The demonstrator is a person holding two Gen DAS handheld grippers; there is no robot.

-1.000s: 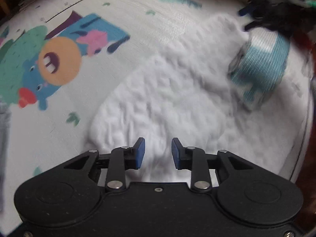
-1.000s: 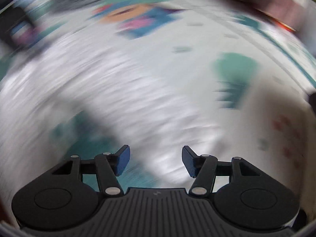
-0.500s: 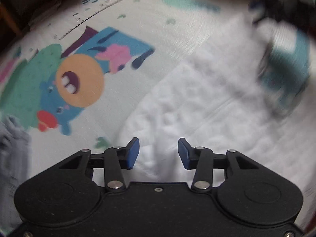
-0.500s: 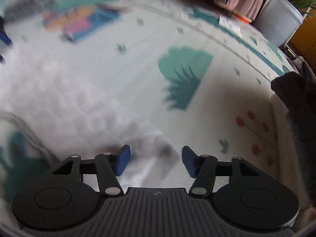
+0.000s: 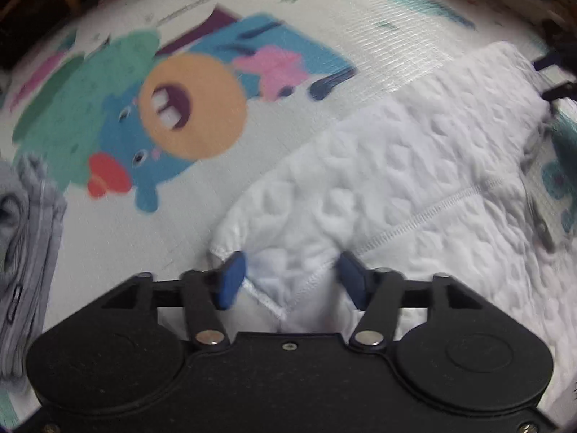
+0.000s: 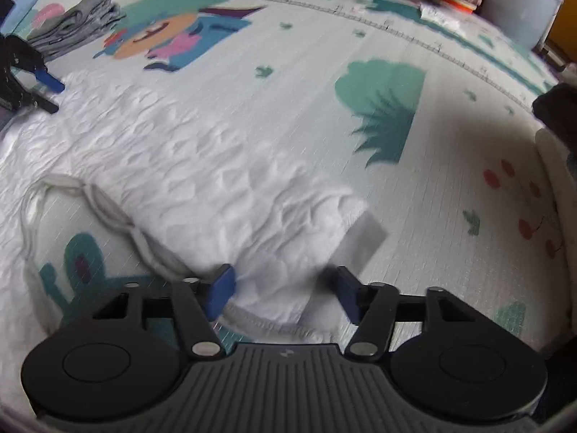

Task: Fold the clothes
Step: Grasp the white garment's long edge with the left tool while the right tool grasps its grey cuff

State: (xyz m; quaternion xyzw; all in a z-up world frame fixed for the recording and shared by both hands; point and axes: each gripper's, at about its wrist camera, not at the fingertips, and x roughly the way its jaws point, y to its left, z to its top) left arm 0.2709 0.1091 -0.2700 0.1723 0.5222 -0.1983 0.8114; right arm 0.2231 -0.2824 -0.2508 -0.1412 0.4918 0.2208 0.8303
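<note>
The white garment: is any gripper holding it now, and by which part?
Nothing is held. The left gripper and the right gripper both have open jaws, each set around a hemmed edge of the white garment, not closed on it.

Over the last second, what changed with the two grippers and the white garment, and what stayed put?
Both grippers came down to the white garment: the left gripper now straddles a stitched edge near its sleeve, and the right gripper straddles a stitched edge next to the neckline. The left gripper's jaws opened wider; neither has closed on the fabric. The garment stays spread on the play mat, and the folded grey clothes have not moved.
</note>
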